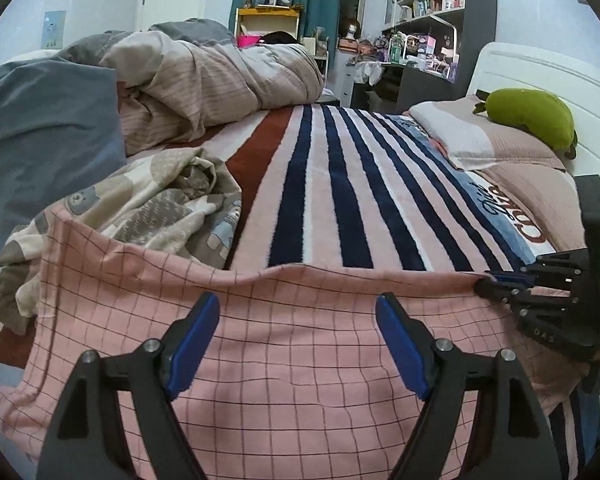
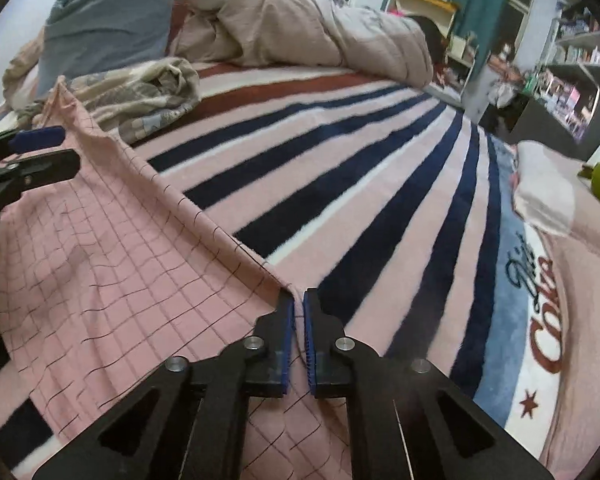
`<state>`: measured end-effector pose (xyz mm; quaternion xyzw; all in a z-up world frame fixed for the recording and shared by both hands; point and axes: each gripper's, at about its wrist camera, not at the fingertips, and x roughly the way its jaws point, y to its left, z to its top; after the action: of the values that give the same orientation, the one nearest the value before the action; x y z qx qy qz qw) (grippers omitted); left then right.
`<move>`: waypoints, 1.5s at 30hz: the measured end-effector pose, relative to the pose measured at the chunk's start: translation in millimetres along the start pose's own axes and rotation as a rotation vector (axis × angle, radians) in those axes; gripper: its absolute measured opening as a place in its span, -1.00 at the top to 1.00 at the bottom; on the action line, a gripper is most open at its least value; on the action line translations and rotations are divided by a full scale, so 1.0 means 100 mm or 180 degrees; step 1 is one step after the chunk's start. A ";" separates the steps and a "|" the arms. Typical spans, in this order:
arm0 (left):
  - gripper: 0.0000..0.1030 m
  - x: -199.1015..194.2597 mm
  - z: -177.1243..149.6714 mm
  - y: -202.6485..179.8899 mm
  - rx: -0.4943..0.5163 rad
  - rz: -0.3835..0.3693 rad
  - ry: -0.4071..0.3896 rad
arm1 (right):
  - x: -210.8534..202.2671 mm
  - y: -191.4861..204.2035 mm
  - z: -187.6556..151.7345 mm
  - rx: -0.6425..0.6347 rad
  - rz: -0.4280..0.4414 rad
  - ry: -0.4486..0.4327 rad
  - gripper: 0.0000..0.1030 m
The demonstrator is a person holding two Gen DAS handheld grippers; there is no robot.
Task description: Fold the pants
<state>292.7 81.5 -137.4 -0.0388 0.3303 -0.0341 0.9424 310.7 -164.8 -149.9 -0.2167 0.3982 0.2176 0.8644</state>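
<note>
So the pink checked pants are spread flat across the near edge of the bed, on top of the striped blanket, with the far hem running side to side across the blanket. The left end runs up against a crumpled bear-print cloth that sits just beside it, near the bed's left side.

Right claw is pinched tight on the far right corner of the pants, fabric squeezed between the blue pads. Looks like a solid bite right on the hem, not just a stray thread.

Left claw is the one lagging: jaws wide apart, hovering over the middle of the fabric, gripping nothing.

My take on doing this step well: don't lift with the right side alone, or the whole thing will skew and drag. Slide the left claw out toward the far left corner of the hem, near that bear-print cloth, and take the same kind of bite there, catching every layer. Watch you don't snag the other cloth or the fuzzy blanket underneath, since both are right there. Once both corners are held, keep the hem taut between them and bring it over evenly so the edges line up. Slack in the middle is probably what ruins the fold.
</note>
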 end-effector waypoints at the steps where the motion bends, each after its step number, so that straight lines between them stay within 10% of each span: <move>1: -0.61 0.00 0.00 -0.02 0.0018 0.0002 -0.0004 | 0.02 0.00 -0.01 0.0000 0.0009 0.0038 0.57; 4: -0.67 0.00 -0.03 -0.11 0.0113 -0.0053 -0.0020 | -0.09 -0.05 -0.09 0.0060 -0.0066 -0.0005 -0.05; 9: -0.67 -0.02 -0.05 -0.23 0.0180 -0.0165 -0.0022 | -0.70 -0.27 -0.46 0.0198 -0.0228 -0.0112 -0.05; 14: -0.67 -0.05 -0.06 -0.31 0.0199 -0.0225 -0.0051 | -1.29 -0.60 -1.00 0.0300 -0.0981 -0.0020 -0.29; 23: -0.67 -0.03 -0.08 -0.40 0.0248 -0.0245 -0.0047 | -1.42 -1.14 -1.40 0.0377 -0.1763 0.0482 -0.24; 27: -0.67 -0.01 -0.09 -0.41 0.0268 -0.0241 -0.0032 | -1.36 -1.27 -1.41 0.0448 -0.1790 0.0591 0.96; 36: -0.67 0.05 -0.11 -0.44 0.0297 -0.0163 -0.0001 | -1.26 -1.75 -1.21 0.0881 -0.1838 0.0430 0.95; 38: -0.67 0.06 -0.12 -0.45 0.0308 -0.0145 0.0015 | -1.12 -1.83 -1.21 0.0924 -0.1729 0.0610 0.89; 42: -0.67 0.07 -0.12 -0.44 0.0307 -0.0154 0.0019 | -1.10 -1.88 -1.24 0.1010 -0.1618 0.0626 -0.09; 45: -0.67 0.07 -0.12 -0.44 0.0306 -0.0157 0.0022 | -1.38 -1.82 -1.23 0.1068 -0.1534 0.0389 -0.21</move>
<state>288.6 36.5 -146.9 -0.0015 0.3305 -0.0733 0.9410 256.2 -407.7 -78.1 -0.1717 0.4169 -0.0762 0.8893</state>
